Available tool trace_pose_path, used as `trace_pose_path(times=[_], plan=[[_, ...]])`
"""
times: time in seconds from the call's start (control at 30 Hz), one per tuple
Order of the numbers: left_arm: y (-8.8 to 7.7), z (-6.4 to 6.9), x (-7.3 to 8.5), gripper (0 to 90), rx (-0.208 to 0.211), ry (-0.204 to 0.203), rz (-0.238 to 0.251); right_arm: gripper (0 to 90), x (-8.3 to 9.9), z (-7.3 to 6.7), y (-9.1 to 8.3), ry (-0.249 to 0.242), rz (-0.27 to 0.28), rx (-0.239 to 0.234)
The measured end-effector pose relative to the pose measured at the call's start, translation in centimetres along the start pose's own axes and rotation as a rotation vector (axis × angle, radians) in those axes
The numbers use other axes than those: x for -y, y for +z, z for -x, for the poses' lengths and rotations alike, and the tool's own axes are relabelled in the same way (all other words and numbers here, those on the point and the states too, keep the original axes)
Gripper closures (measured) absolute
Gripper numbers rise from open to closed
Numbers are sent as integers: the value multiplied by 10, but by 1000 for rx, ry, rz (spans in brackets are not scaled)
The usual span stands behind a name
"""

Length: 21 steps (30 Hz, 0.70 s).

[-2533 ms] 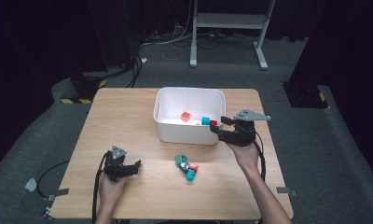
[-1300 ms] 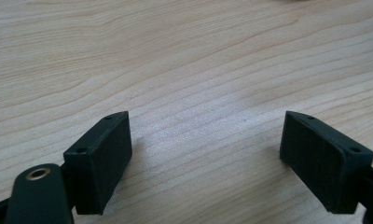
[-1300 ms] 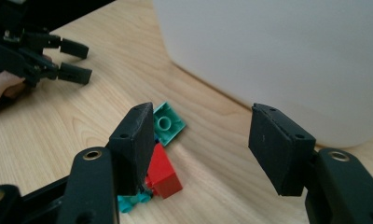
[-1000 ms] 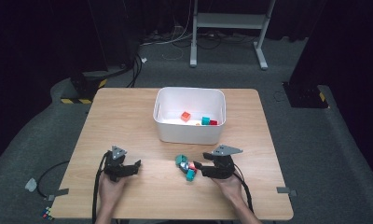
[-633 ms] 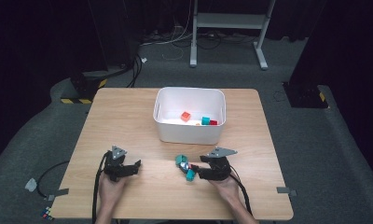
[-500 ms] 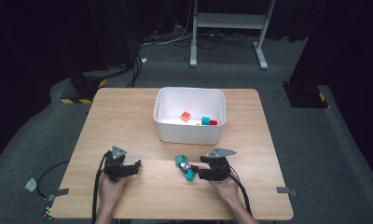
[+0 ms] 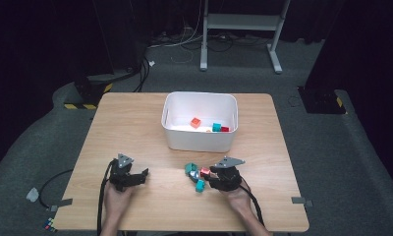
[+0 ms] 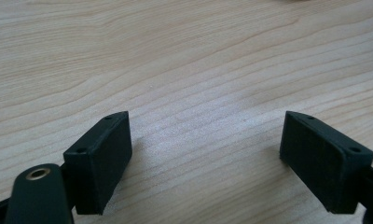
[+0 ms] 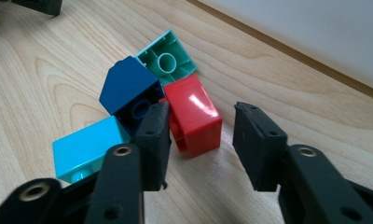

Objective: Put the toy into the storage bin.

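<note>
Several small bricks lie in a cluster on the wooden table (image 7: 135, 128): a red brick (image 9: 196, 116), a dark blue brick (image 9: 128, 86), a green brick (image 9: 168, 58) and a light blue brick (image 9: 84, 149). In the high view the cluster (image 7: 194, 176) lies in front of the white bin (image 7: 199, 96). My right gripper (image 9: 202, 112) (image 7: 208, 176) is low at the cluster, and its jaws have just been closing. The red brick's near end sits between them, with a gap still at the right jaw. My left gripper (image 8: 205, 144) (image 7: 143, 173) rests open over bare wood.
The white bin holds an orange brick (image 7: 196, 122), a teal brick (image 7: 216, 127) and a red one (image 7: 225, 129). Dark floor, cables and a stand's legs (image 7: 238, 29) lie beyond the table's far edge.
My right gripper came from the bin's front right corner down to the cluster of bricks, crept closer to it, and its jaws narrowed around the red brick. The left gripper stayed put.
</note>
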<state>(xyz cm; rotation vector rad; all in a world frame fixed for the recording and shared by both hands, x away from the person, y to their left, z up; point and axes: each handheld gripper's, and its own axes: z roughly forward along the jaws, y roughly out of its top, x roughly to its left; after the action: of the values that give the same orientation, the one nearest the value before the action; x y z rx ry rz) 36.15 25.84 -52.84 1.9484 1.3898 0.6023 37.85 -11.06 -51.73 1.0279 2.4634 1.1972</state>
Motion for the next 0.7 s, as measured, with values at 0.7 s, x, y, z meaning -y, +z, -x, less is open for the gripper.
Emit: trace_pose_path(times=[0.7], plan=[[0,0,0,169,0,0,0,651,-2,2,-2,-38,3,25]])
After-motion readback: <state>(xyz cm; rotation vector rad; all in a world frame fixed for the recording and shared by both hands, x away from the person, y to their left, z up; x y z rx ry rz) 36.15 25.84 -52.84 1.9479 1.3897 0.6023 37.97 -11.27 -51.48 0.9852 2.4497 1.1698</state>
